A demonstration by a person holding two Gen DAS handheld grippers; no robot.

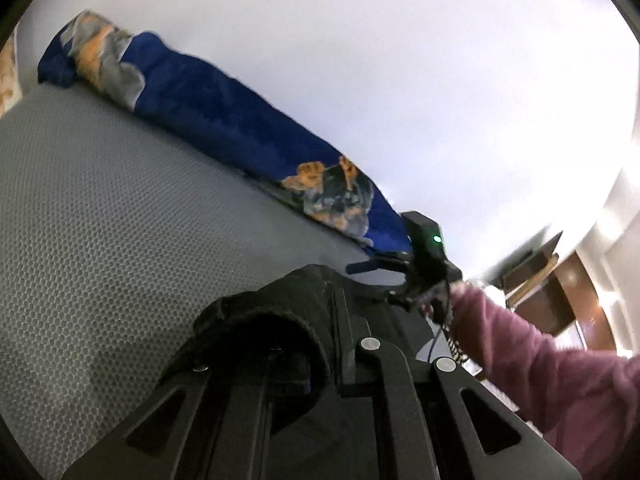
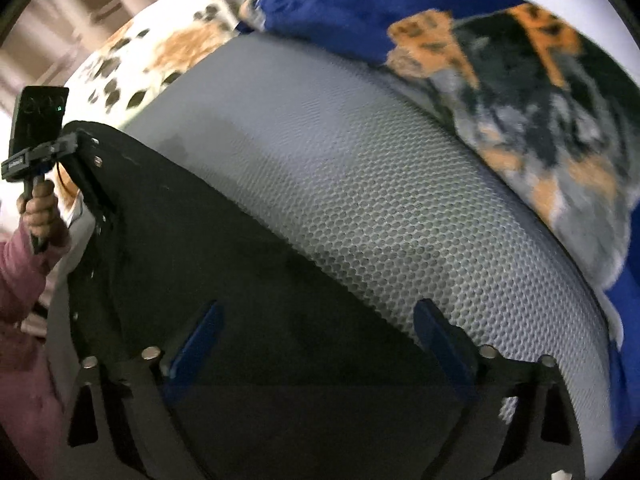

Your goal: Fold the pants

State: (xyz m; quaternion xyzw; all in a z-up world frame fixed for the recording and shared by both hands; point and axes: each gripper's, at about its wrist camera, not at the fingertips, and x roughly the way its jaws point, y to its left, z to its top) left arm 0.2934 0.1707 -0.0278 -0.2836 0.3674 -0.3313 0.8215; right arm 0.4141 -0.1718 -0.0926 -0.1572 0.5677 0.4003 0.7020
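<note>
Black pants lie spread on a grey mesh mattress. My right gripper points down over them. It is open, and its blue pads stand wide apart above the cloth, near the pants' edge. At the far left my left gripper holds one corner of the pants lifted off the mattress. In the left wrist view that gripper is shut on the pants, which bunch over its fingers and hide the tips. Farther off, my right gripper hangs over the mattress.
A blue blanket with a dog print runs along the mattress's far side against a white wall. A white spotted pillow lies at one end. Pink sleeves carry both grippers. Brown furniture stands beyond the bed.
</note>
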